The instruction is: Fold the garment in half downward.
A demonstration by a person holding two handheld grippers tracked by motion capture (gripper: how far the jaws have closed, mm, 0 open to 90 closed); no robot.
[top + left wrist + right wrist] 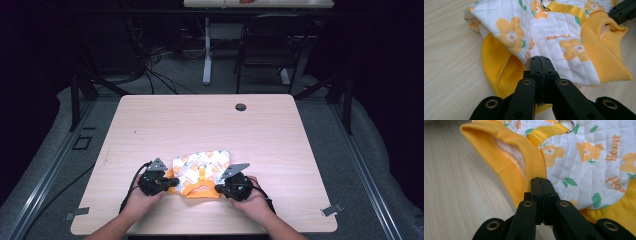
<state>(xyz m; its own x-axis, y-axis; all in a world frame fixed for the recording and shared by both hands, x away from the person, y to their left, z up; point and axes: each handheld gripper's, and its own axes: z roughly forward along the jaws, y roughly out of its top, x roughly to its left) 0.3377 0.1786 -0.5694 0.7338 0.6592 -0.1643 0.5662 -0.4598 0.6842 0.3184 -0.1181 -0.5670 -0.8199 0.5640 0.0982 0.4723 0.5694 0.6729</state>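
Both tongs — left tongs (540,60), right tongs (540,181) — clenched, apparently pinching the flowered garment's (202,167) edges.

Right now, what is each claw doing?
Left claw: shut, pinching the flowery garment.
Right claw: shut, pinching the same garment at its yellow ribbed edge.
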